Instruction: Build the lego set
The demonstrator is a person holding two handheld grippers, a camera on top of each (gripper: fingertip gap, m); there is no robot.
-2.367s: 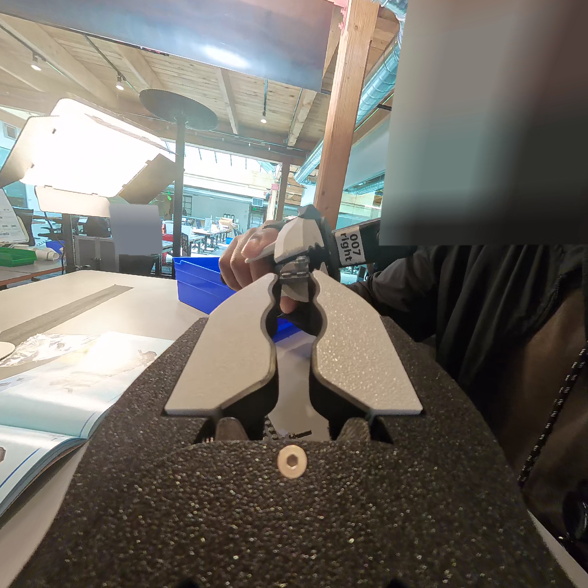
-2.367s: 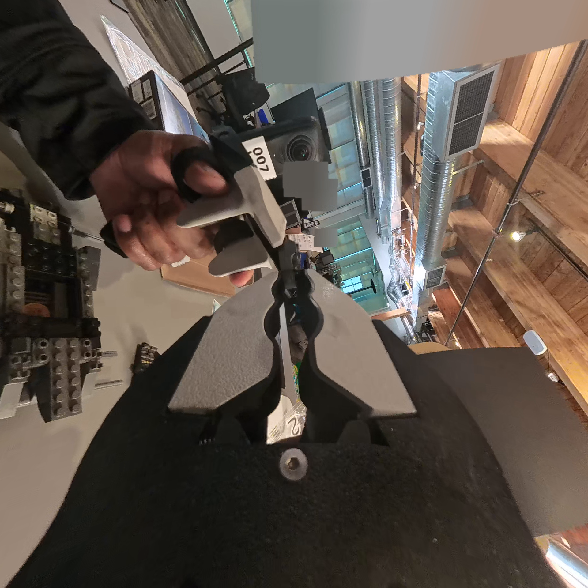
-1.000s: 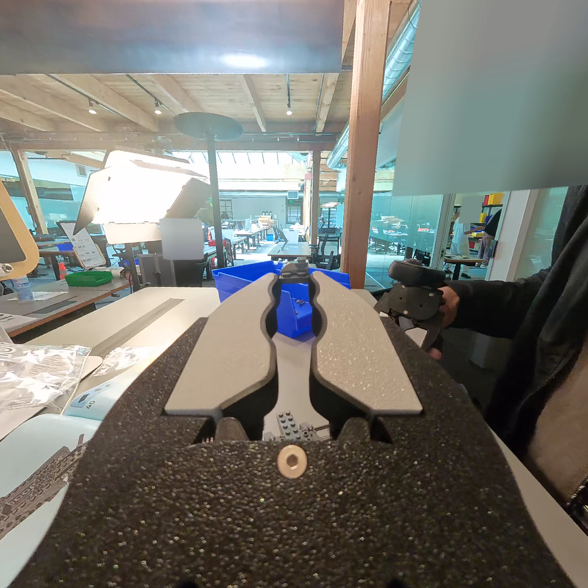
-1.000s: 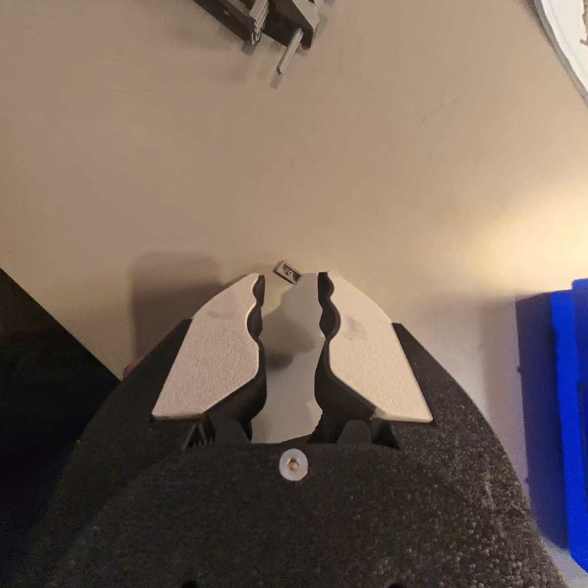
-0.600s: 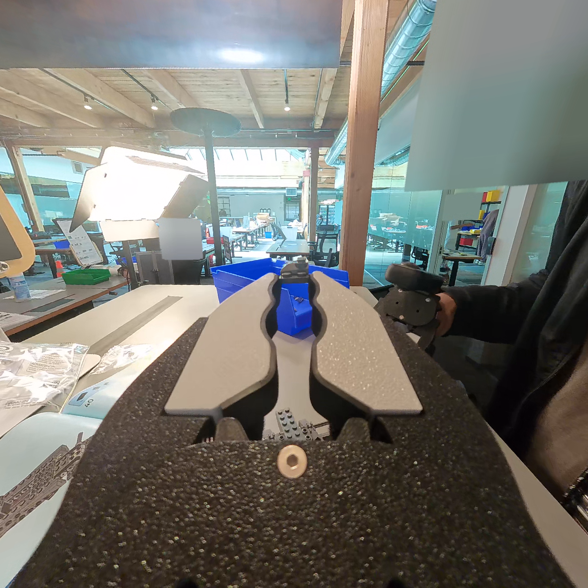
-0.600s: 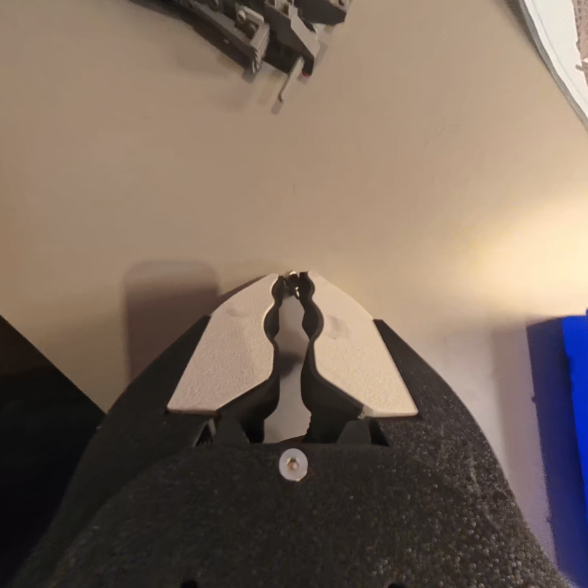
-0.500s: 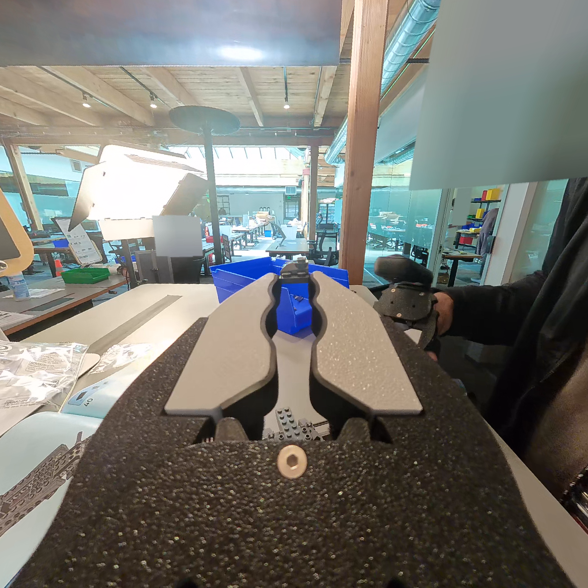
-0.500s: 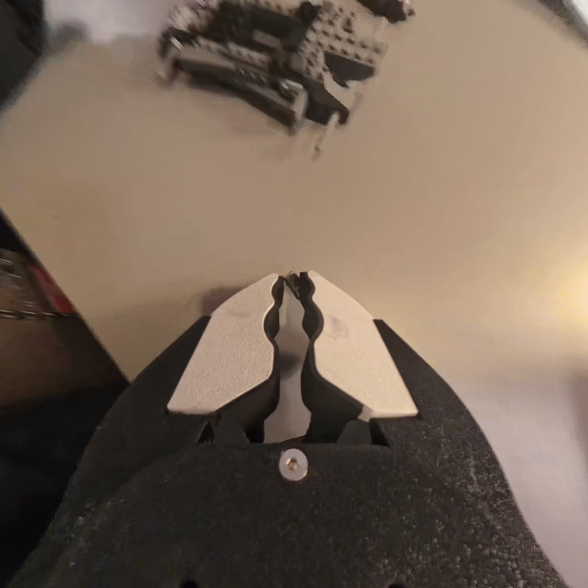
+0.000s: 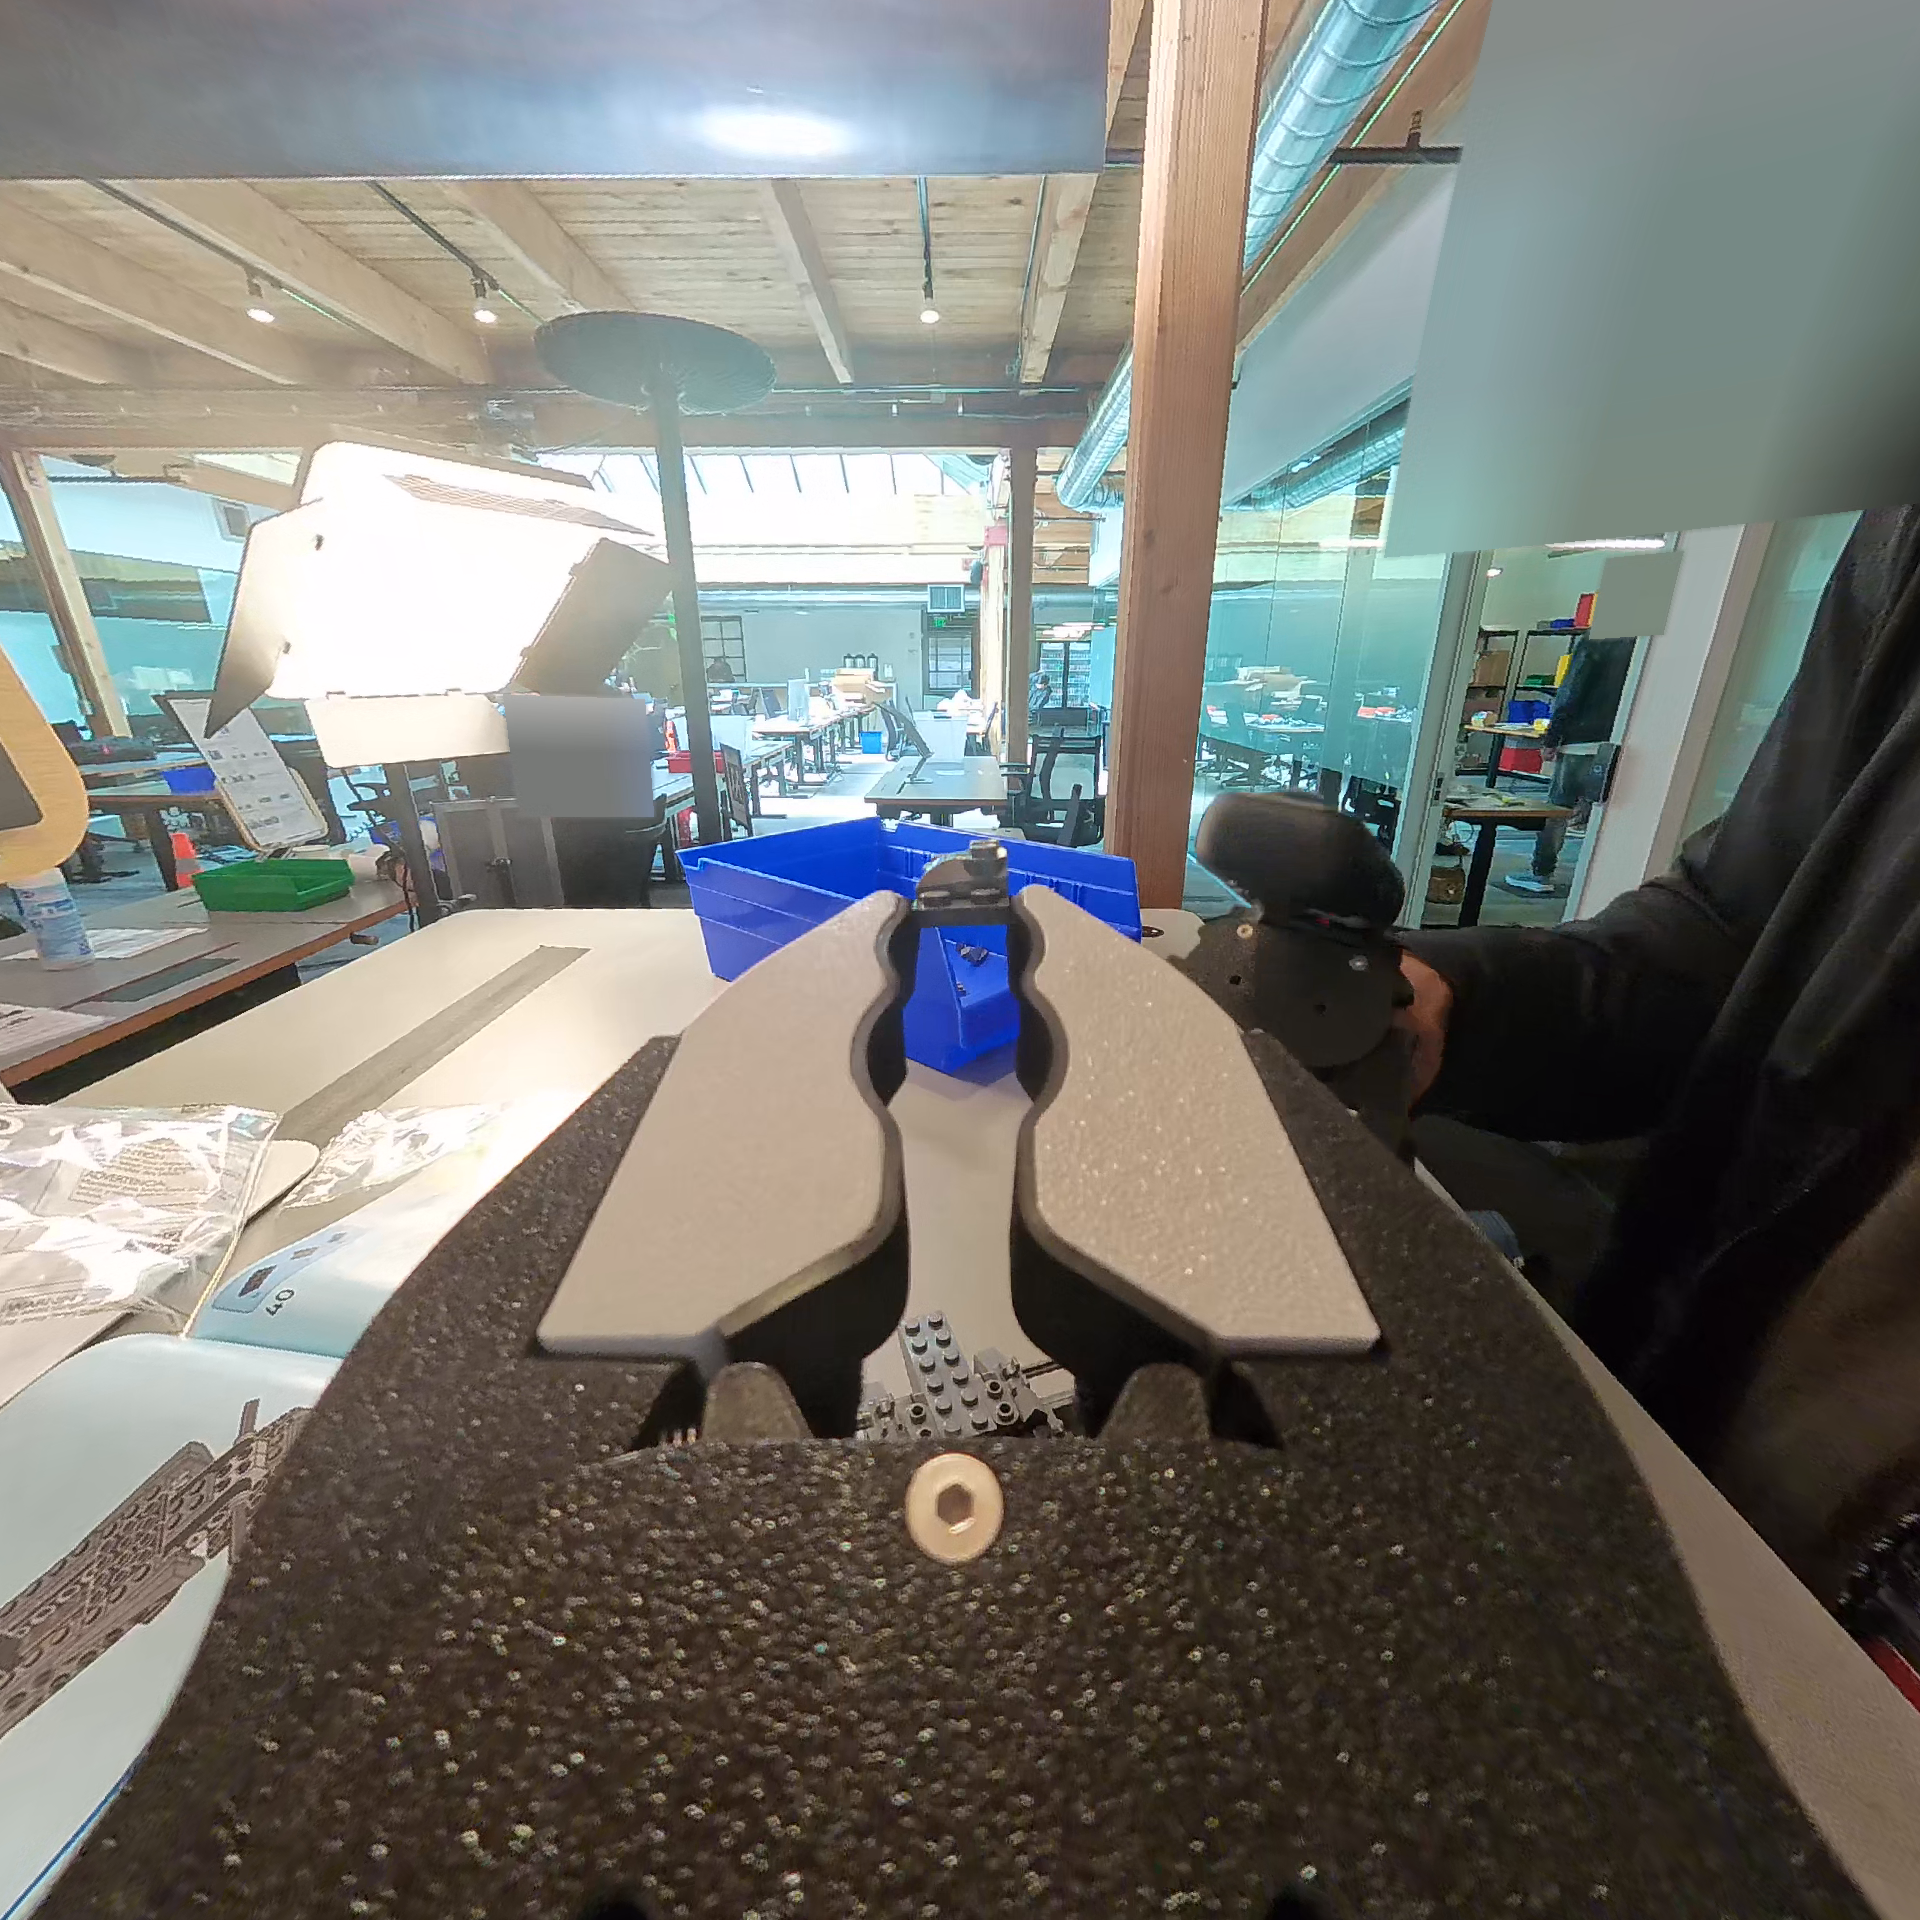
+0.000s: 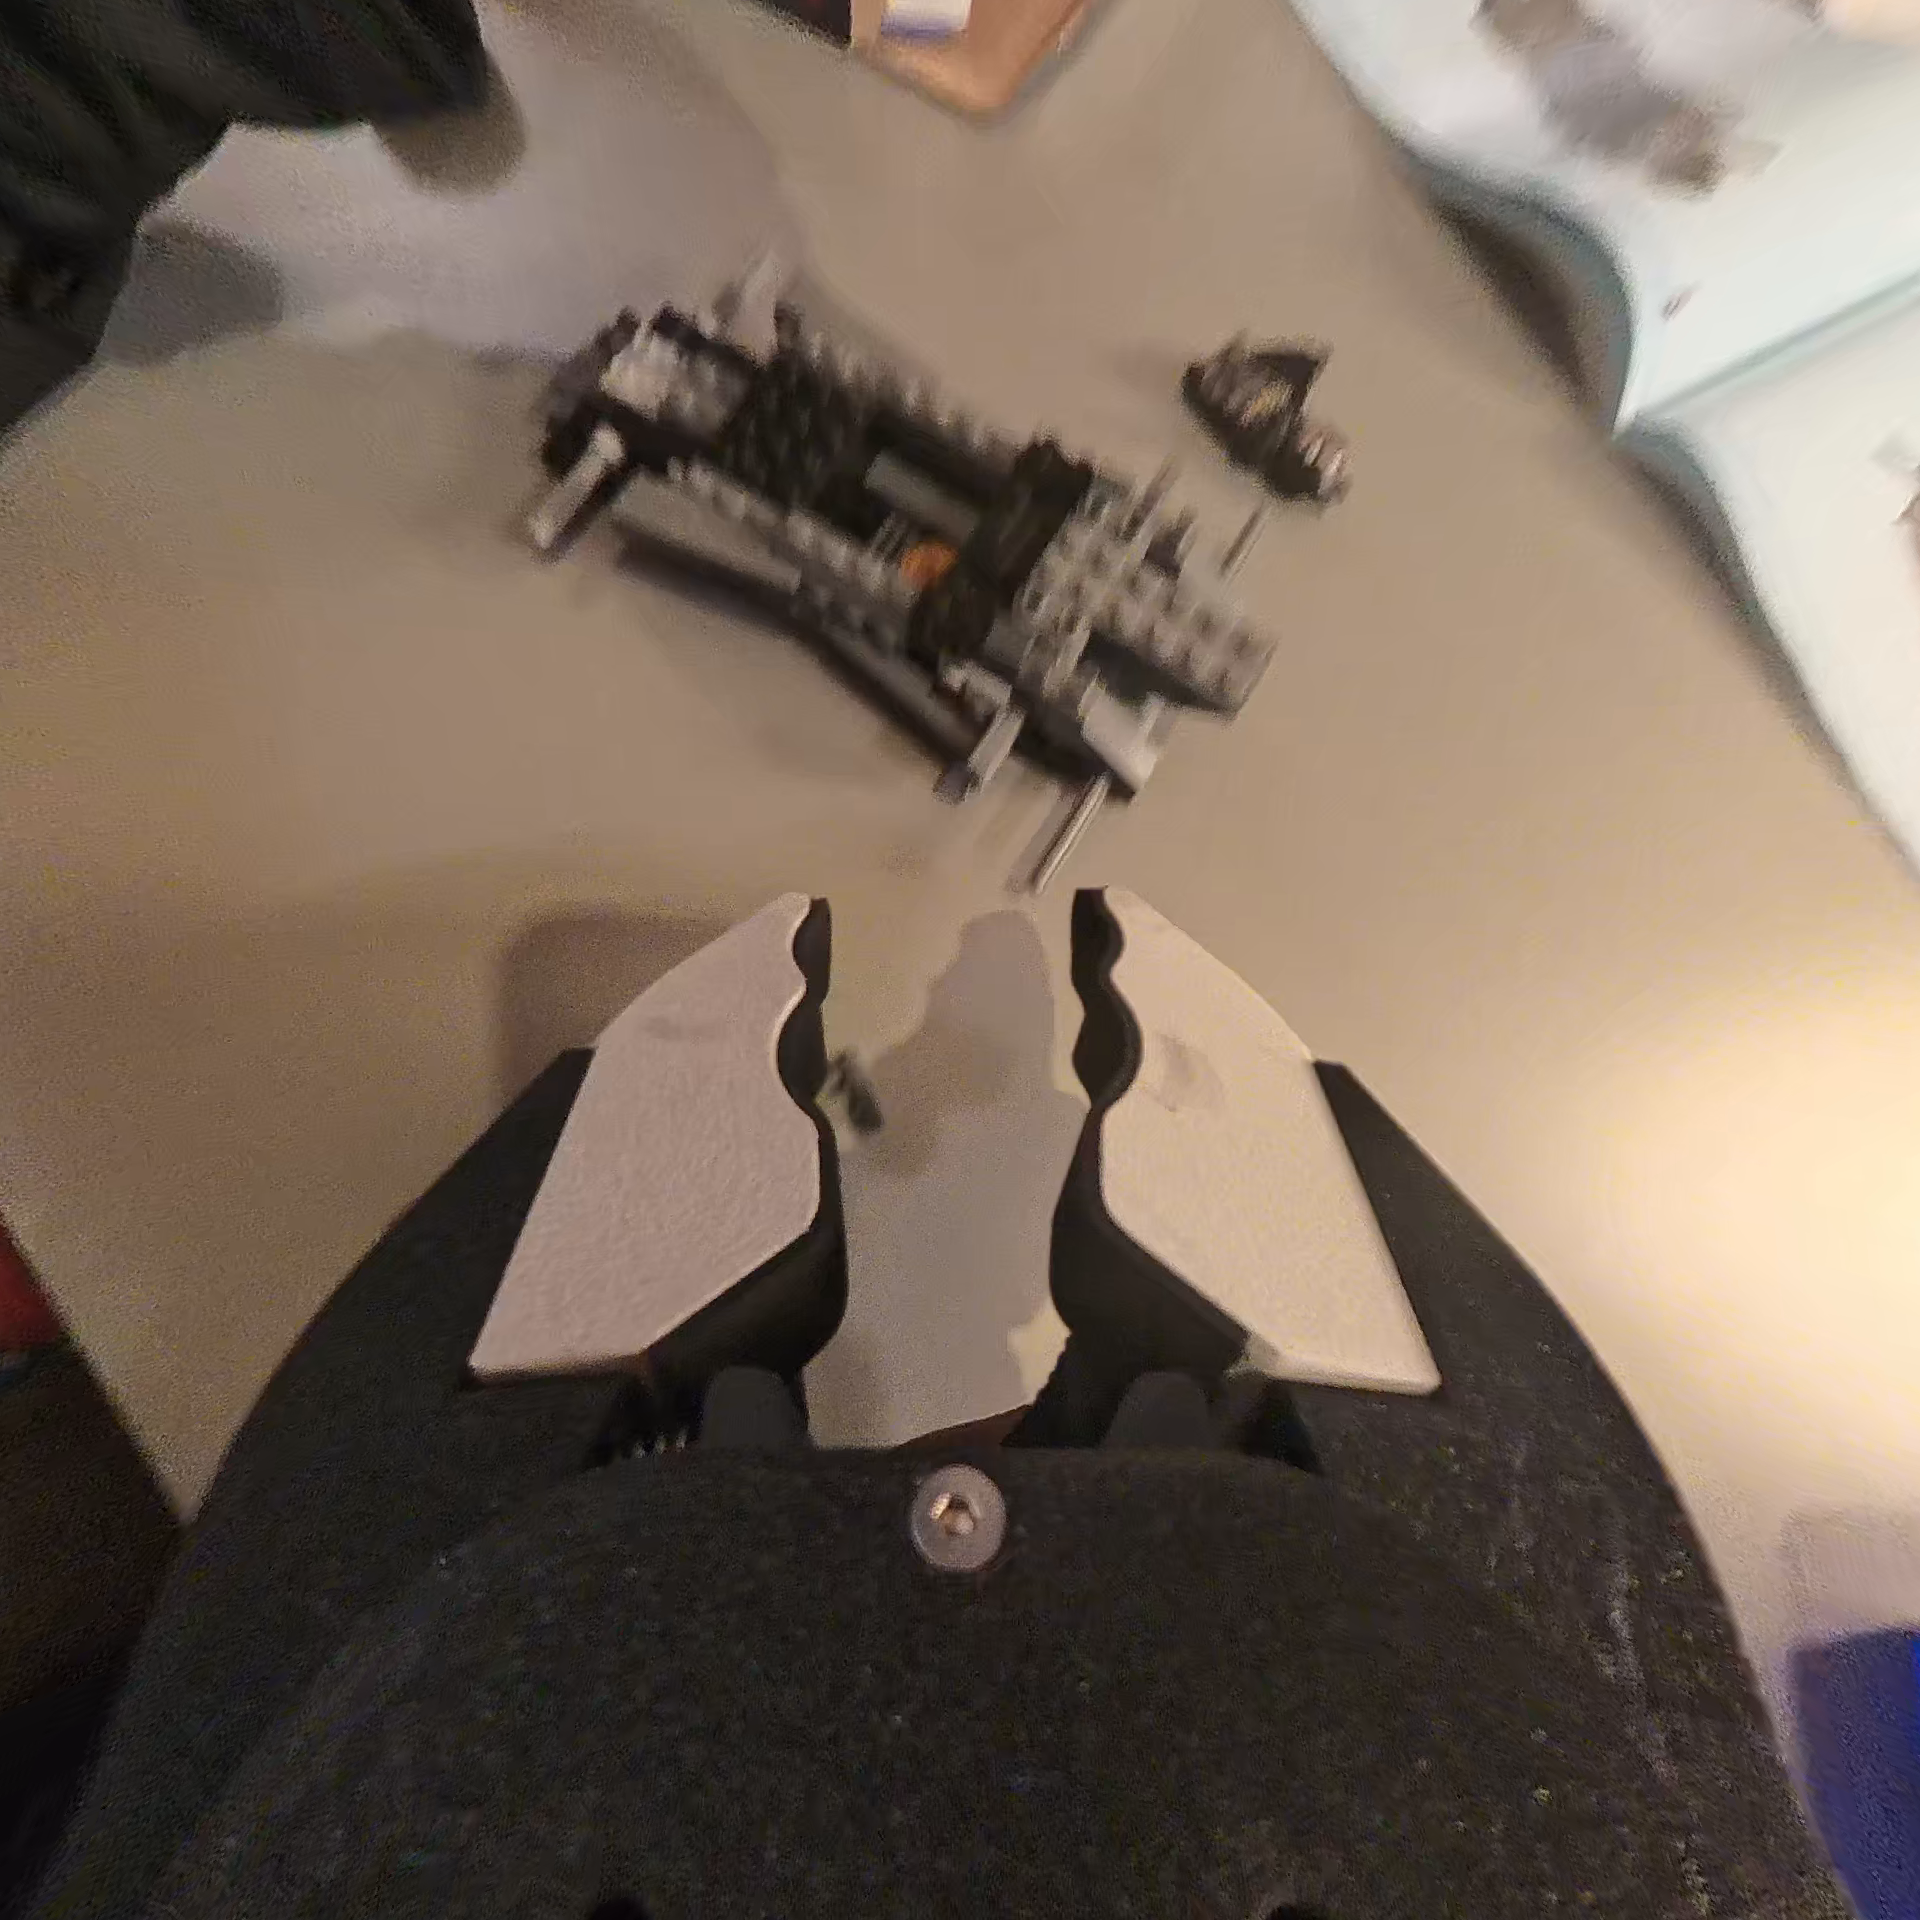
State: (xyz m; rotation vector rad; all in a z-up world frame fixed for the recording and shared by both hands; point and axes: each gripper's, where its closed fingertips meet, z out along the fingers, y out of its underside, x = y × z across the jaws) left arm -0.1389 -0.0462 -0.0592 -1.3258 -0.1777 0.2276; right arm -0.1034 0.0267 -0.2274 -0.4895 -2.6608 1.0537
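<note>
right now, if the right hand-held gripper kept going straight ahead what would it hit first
Probably the grey axle sticking out of the dark brick model, just beyond the open right hand-held gripper; blur leaves depth uncertain.

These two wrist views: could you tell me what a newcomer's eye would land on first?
Probably the small dark grey brick piece pinched at the tips of the left tool, with the blue bin behind it. Next, the blurred grey and black brick model lying on the table beyond the open right tool.

Left wrist view sharp, right wrist view dim and motion-blurred.
Light panel glares at upper left; brick model smeared; fisheye bending at edges.
</note>
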